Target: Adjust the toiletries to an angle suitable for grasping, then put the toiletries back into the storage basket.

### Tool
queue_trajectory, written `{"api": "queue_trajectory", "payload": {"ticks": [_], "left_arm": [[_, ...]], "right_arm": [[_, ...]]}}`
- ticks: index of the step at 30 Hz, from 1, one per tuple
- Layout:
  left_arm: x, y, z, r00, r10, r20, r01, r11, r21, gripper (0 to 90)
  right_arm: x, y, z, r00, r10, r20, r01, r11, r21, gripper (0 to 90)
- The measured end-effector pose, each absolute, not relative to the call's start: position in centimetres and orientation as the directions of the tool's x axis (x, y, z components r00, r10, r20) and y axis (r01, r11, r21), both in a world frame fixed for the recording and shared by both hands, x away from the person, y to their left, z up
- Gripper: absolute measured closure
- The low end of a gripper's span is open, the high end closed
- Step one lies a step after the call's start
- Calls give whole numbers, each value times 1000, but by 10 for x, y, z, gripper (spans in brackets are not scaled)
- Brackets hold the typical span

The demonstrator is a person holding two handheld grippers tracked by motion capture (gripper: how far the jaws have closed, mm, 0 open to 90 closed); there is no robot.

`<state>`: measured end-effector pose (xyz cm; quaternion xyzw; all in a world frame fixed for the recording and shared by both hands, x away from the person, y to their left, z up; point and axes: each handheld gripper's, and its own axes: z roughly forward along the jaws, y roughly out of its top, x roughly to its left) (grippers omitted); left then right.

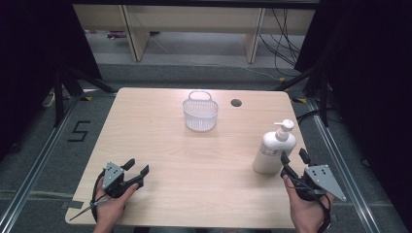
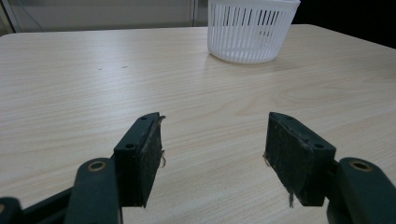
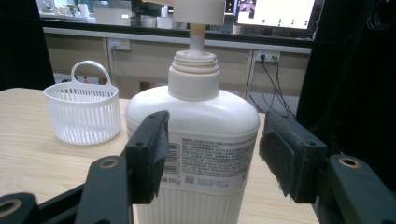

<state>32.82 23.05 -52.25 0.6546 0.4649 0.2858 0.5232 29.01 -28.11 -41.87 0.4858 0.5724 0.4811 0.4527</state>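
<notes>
A white pump bottle (image 1: 273, 148) stands upright near the table's right edge. In the right gripper view the pump bottle (image 3: 196, 140) rises just beyond the open jaws, label toward the camera. My right gripper (image 1: 294, 158) is open right behind it, jaws on either side without squeezing. A white slatted basket (image 1: 200, 112) with a loop handle sits at the table's far middle. My left gripper (image 1: 136, 167) rests open at the front left, holding nothing. In the left gripper view the left gripper (image 2: 212, 140) frames bare wood, with the basket (image 2: 250, 30) far ahead.
The wooden table (image 1: 170, 150) has a round cable hole (image 1: 236, 103) beyond the basket. Dark curtains and stands flank both sides, and desk legs and cables lie past the far edge. In the right gripper view the basket (image 3: 84, 114) sits left of the bottle.
</notes>
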Motion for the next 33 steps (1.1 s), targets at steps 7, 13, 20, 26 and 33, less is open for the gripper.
{"api": "queue_trajectory", "payload": {"ticks": [7, 13, 20, 26, 33], "left_arm": [[328, 230, -522, 408, 907, -105, 309, -29, 951, 357], [329, 229, -522, 407, 908, -101, 308, -33, 951, 357], [330, 229, -523, 409, 906, -105, 305, -27, 952, 356], [330, 229, -522, 410, 906, -104, 307, -30, 951, 356], [330, 229, -523, 410, 906, -108, 306, -25, 952, 355]], "right_arm": [[293, -279, -414, -128, 990, -64, 105, 78, 991, 405], [295, -279, -412, -146, 988, -58, 104, 74, 992, 404], [298, -277, -404, -166, 985, -50, 82, 64, 995, 431], [308, -270, -394, -174, 983, -53, 89, 69, 994, 437], [327, -268, -387, -167, 984, -68, 99, 85, 991, 458]]}}
